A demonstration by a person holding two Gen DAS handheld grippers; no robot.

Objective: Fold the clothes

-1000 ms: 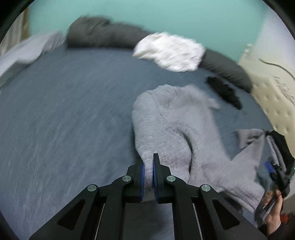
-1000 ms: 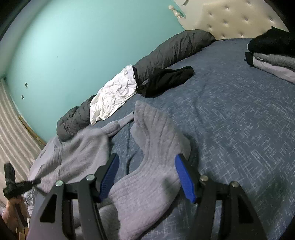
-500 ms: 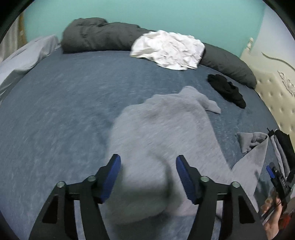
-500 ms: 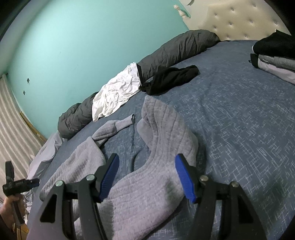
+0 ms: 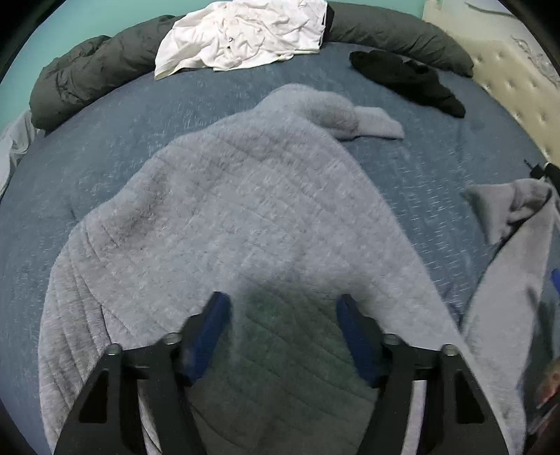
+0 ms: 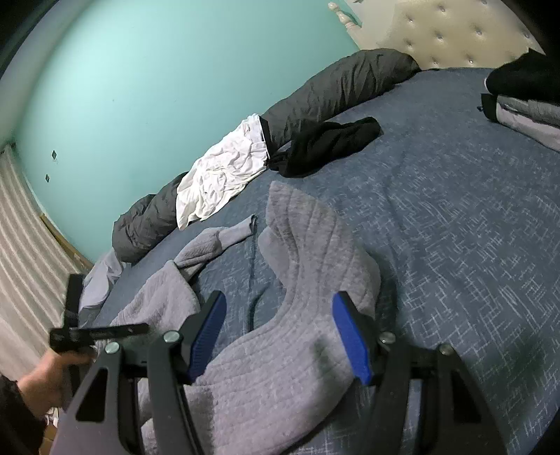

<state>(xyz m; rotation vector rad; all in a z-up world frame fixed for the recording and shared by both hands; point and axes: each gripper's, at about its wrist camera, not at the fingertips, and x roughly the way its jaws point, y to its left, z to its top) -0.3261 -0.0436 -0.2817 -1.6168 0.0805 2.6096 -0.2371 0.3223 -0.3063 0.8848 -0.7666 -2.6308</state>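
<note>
L tool [image 5: 281, 325]: jaws apart and closing, nothing pinched; blue pads hang just above the grey quilted sweater [image 5: 238, 217], cloth seen between them but not pressed. A sec ago this tool was pressed together on a fold of that sweater, lifting it; half a sec ago it was spread wider with the cloth dropped. Now it sits closer over the garment, which lies flatter and fills most of the view.

R tool [image 6: 280, 336]: jaws spread, not gripping; the sweater's near part lies between and under the pads, no contact I can confirm. Same spread and same spot as a sec ago.

Sweater is on the blue bed [image 6: 455, 217], body nearest the tools, one sleeve [image 5: 371, 120] pointing toward the far edge. The other part, a folded ridge in the R view, has settled a bit flatter vs before.

Further out: black garment [image 5: 409, 80], white garment [image 5: 245, 31] draped over a dark grey duvet roll [image 5: 84, 77], folded pile [image 6: 525, 101] by the tufted headboard [image 6: 448, 31], teal wall [image 6: 140, 87].
</note>
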